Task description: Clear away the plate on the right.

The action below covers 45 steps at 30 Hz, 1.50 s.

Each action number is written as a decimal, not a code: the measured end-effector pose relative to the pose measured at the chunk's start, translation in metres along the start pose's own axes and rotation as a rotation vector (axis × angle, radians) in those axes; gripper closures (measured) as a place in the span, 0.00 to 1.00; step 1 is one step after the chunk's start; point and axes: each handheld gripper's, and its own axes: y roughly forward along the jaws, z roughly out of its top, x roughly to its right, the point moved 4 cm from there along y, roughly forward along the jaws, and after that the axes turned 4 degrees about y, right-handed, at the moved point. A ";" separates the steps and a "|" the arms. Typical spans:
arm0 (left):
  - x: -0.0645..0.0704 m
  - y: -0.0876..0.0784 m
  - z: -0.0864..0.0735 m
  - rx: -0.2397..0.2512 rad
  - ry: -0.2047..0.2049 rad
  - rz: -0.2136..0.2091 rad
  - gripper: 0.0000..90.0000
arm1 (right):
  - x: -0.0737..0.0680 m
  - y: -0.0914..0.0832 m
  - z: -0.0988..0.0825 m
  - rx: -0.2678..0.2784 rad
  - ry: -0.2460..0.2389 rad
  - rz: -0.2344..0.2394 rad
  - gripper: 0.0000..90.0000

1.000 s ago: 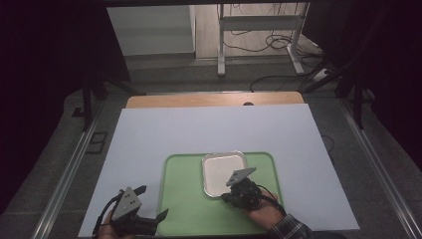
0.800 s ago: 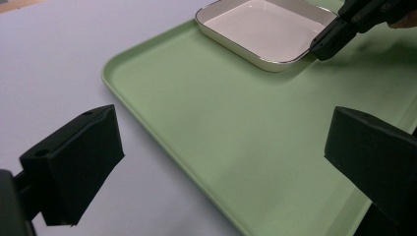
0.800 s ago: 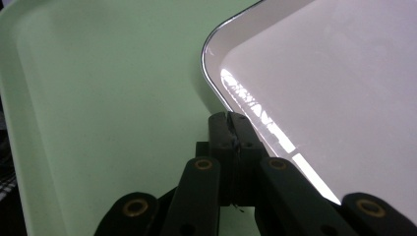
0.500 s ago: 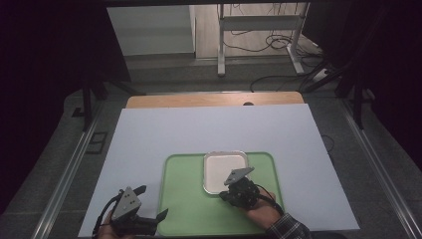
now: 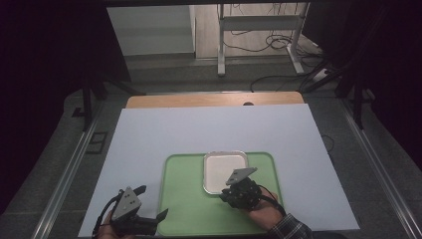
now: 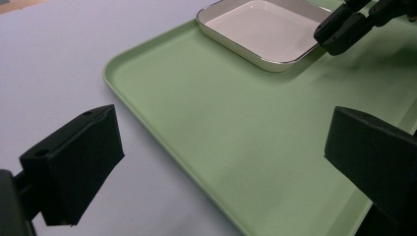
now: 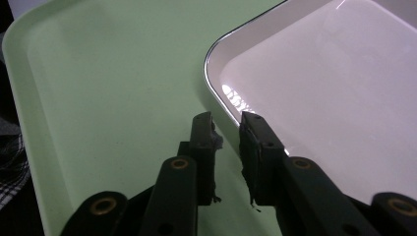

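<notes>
The white dish [image 5: 225, 172] sits far-centre on the green tray [image 5: 189, 209]. The right gripper [image 7: 227, 129] straddles its near rim, jaws just opening, a slim gap showing, seemingly no longer pinching. The left gripper [image 6: 221, 162] gapes wide over the tray's left edge.

A pale sheet [image 5: 199, 134] covers the counter, with a strip of bare wood [image 5: 214, 100] showing along its far edge. Beyond it, on the grey floor [image 5: 164, 74], stand the legs of a metal frame [image 5: 259, 30] among loose cables [image 5: 268, 45]. Dark stands [image 5: 94, 87] flank the counter.
</notes>
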 end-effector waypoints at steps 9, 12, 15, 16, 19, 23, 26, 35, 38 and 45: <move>0.000 0.000 0.000 -0.001 0.002 -0.001 0.01 | 0.002 -0.005 0.000 0.010 0.000 -0.024 0.72; 0.000 0.000 0.000 -0.001 0.001 -0.001 0.01 | 0.003 -0.007 0.001 0.017 0.002 -0.029 0.69; 0.000 0.000 0.000 -0.001 0.003 0.000 0.01 | 0.004 -0.009 0.000 0.020 0.004 -0.037 0.66; 0.000 0.000 0.000 -0.002 0.003 0.000 0.01 | 0.005 -0.010 0.000 0.020 0.005 -0.038 0.65; 0.000 0.000 0.000 -0.002 0.002 0.000 0.01 | 0.007 -0.012 0.000 0.027 0.002 -0.047 0.61; 0.000 0.001 0.000 -0.003 0.002 0.001 0.01 | 0.010 -0.016 0.000 0.038 0.011 -0.053 0.58; 0.000 0.001 0.000 -0.004 0.002 0.003 0.01 | 0.012 -0.020 -0.001 0.050 0.014 -0.058 0.54; 0.000 0.001 0.000 -0.006 0.002 0.004 0.01 | 0.018 -0.027 -0.002 0.070 0.018 -0.084 0.45; 0.000 0.001 0.000 -0.006 0.001 0.004 0.01 | 0.020 -0.028 -0.003 0.075 0.015 -0.084 0.43; 0.000 0.001 0.000 -0.006 0.001 0.004 0.01 | 0.022 -0.032 -0.005 0.081 0.012 -0.086 0.37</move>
